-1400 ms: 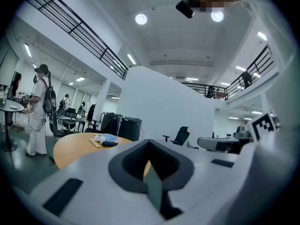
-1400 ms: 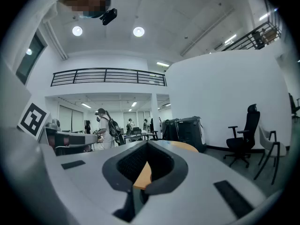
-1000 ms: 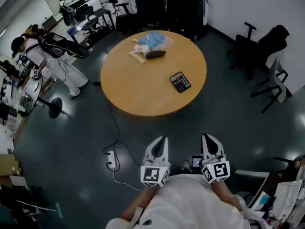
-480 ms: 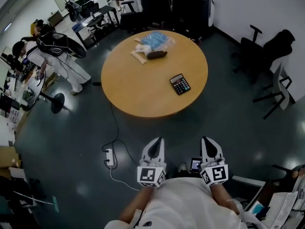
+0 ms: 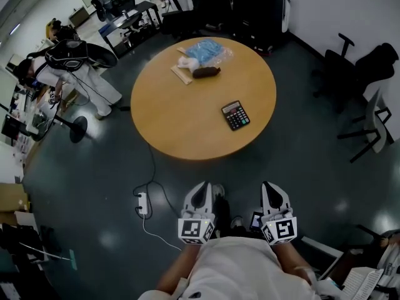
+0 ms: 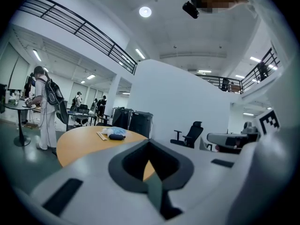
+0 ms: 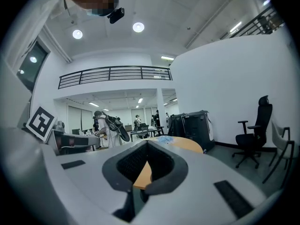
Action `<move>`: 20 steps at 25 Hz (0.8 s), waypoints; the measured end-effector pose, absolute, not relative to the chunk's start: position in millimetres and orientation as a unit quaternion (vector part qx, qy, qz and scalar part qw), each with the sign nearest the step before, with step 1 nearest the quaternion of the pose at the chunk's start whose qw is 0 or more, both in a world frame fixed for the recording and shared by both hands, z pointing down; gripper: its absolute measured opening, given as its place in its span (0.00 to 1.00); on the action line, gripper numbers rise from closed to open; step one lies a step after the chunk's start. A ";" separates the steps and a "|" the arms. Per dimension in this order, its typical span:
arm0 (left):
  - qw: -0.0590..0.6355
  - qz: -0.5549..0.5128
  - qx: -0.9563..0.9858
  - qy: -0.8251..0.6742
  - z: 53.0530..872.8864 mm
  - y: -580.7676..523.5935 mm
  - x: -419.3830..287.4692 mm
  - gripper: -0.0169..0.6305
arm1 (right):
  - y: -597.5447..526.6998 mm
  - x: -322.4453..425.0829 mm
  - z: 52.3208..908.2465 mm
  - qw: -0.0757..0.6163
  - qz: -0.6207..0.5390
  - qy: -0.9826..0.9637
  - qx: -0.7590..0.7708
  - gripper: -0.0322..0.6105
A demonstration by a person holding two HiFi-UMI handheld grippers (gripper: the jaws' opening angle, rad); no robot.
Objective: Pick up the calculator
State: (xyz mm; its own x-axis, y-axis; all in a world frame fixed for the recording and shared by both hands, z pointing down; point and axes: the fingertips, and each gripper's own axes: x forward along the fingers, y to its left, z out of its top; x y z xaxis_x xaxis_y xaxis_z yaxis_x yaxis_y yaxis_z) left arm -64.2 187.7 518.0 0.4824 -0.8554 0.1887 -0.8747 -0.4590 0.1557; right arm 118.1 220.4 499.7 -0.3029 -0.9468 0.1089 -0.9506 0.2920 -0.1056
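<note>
Where the calculator lies, on the right half of the round table, its long axis runs diagonally, upper left to lower right in the head view. Left gripper and right gripper, both closed and empty, hover well apart from the table.

A round, light-brown wooden tabletop stands on a dark grey floor. A black rectangular calculator lies towards its right side, well apart from the cluster at the far edge. That cluster is a crumpled blue plastic bag, a dark oblong object just in front of it, and a flat beige strip beside that. Short of the tabletop, the left white claw and right white claw point towards it side by side, jaws meeting at the tips with nothing between them. A white power strip lies on the floor left of the left white claw. A person in white stands far left.
</note>
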 end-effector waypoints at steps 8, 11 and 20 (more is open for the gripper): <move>0.111 0.023 0.873 -0.474 529.3 67.1 -34.5 0.03 | 110.1 137.1 500.3 0.010 0.048 -0.804 0.593 0.07; 0.115 0.022 0.883 -0.454 531.6 22.4 -28.2 0.03 | 64.3 139.9 491.1 0.006 0.045 -0.800 0.598 0.07; 0.137 0.029 0.891 -0.432 547.2 -73.4 -14.9 0.03 | -43.9 149.9 476.5 0.011 0.035 -0.799 0.600 0.07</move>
State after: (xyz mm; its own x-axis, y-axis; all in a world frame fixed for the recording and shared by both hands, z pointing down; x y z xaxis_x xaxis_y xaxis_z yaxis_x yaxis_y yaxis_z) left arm -14.9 -73.4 547.2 0.6257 -0.7612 0.1708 -0.7773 -0.5898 0.2189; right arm 149.9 -43.9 476.5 -0.2790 -0.9584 0.0599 -0.9600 0.2768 -0.0421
